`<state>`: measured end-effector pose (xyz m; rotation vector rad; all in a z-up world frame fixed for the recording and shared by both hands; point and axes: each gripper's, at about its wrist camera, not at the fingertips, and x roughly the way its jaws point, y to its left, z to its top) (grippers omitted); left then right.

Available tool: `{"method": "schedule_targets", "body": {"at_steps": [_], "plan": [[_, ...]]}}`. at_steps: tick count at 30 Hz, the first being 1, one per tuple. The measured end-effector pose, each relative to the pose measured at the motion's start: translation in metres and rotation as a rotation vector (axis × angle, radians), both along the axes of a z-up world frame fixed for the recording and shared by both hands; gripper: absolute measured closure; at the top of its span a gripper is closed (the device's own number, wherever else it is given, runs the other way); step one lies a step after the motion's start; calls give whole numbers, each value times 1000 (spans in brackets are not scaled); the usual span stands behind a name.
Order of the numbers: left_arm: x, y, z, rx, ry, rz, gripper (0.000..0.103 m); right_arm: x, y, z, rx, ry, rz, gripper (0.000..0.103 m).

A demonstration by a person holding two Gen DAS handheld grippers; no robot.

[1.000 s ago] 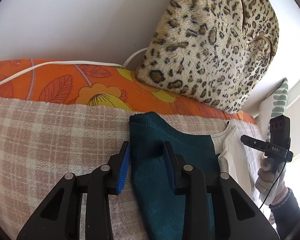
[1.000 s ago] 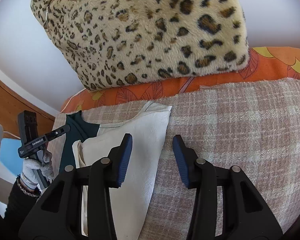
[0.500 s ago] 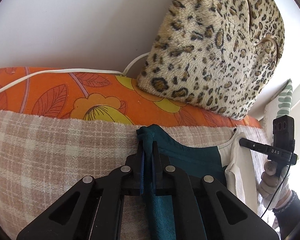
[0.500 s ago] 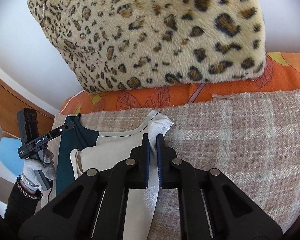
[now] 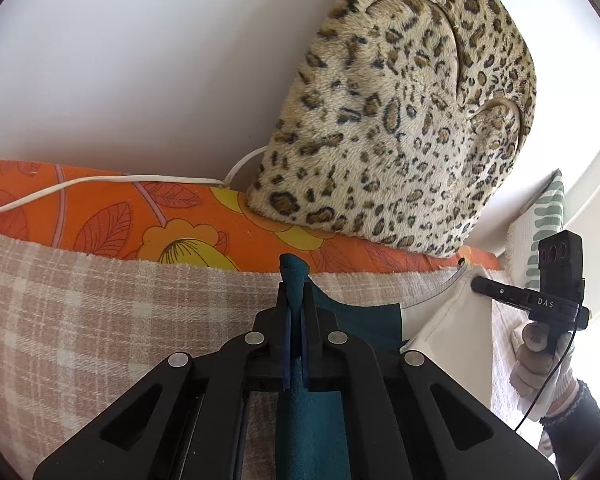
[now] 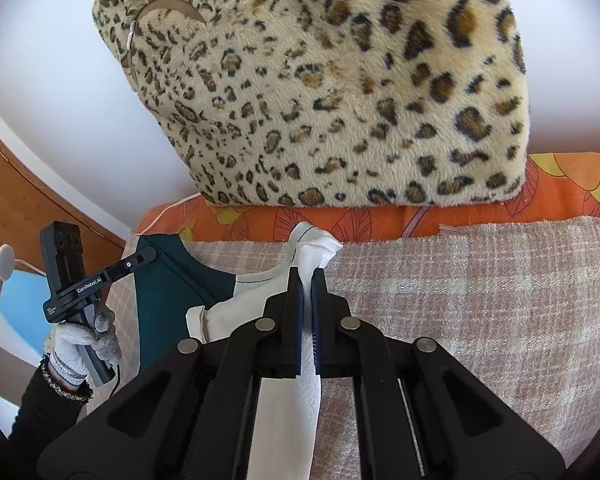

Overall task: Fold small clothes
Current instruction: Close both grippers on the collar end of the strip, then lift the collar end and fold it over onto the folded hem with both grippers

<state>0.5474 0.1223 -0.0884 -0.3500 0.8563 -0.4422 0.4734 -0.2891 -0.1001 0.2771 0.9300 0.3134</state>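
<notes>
The left gripper (image 5: 296, 300) is clamped fully on the teal corner of the small garment (image 5: 364, 320), a tuft of teal cloth standing out beyond its tips; the right gripper (image 6: 307, 280) is likewise pinched tight on the cream corner of the same garment, with a crumpled white point showing just past its jaws; the garment is thus held at its two far corners, its body trailing back beneath both tools over the checked blanket (image 6: 480, 300); between the two tools the cloth is seen sagging, teal on the left gripper's side and cream on the right's. Several faults may be judged likely from here; only a narrow bite of fabric is held in each jaw, so a corner could be pulled free if the lift is made quickly or the tools are drawn apart; if one side is raised above the other, the fold line would be set askew; the loose inner cream layer near the right gripper could be dragged into a bunch; the leopard-print cushion (image 6: 320, 80), lying just beyond both tips on the orange floral cover (image 5: 120, 220), could be brushed if the corners are carried forward rather than back.
</notes>
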Motion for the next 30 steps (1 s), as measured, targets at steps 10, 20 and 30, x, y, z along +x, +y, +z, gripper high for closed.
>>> {"method": "schedule_targets", "body": {"at_steps": [10, 20, 30], "plan": [[-39, -9, 43, -3, -69, -35, 101, -33, 20, 40, -47, -63, 44, 98], [-98, -15, 78, -10, -101, -53, 101, -97, 48, 72, -89, -110, 85, 98], [-179, -9, 93, -19, -107, -62, 101, -190, 94, 74, -151, -142, 140, 98]]}}
